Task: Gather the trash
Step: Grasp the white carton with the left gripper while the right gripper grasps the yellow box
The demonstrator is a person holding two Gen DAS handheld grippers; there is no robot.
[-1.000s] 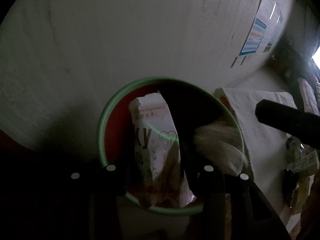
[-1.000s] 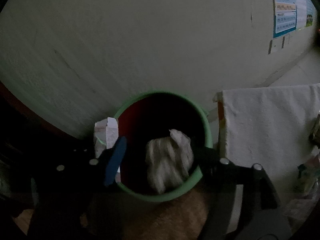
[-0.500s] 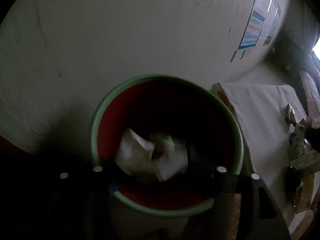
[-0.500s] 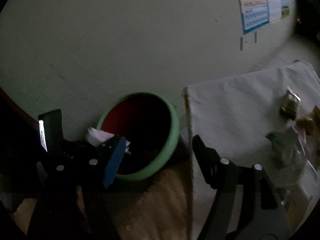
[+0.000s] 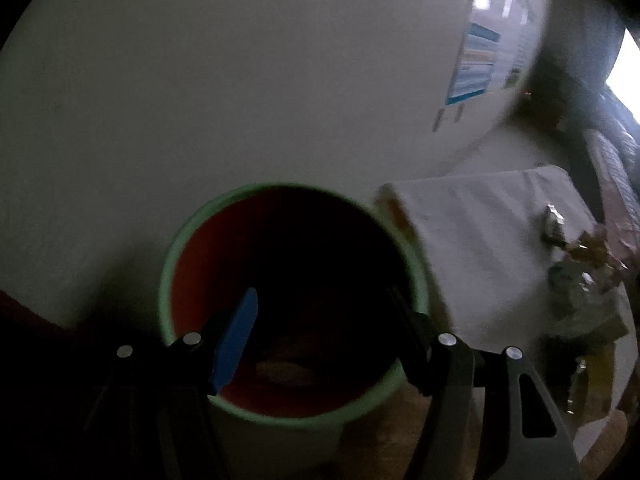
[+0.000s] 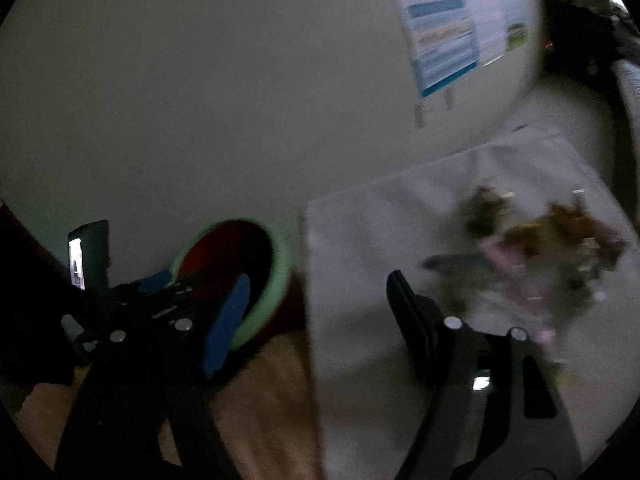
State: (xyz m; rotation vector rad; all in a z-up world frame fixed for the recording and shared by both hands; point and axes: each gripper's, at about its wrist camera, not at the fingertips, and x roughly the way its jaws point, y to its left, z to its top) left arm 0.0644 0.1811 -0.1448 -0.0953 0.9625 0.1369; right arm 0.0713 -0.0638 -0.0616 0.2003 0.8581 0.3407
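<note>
Both tongs, left (image 5: 320, 320) and right (image 6: 320, 304), gaping, nothing held | crumpled wrapper trash heap (image 6: 536, 248) on white-clothed bench (image 6: 380, 240), right of green-rimmed red bin (image 5: 296, 304) | likely light, crinkly, slippery; pinch a bunched fold

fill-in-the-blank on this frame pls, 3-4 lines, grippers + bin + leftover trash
1. The bin has a green rim and a ____ inside.
2. The left gripper hangs over the bin with its jaws ____.
3. The right gripper holds ____ between its fingers.
4. The leftover trash pile lies on the ____ cloth beside the bin.

Missing words: red; open; nothing; white
</note>
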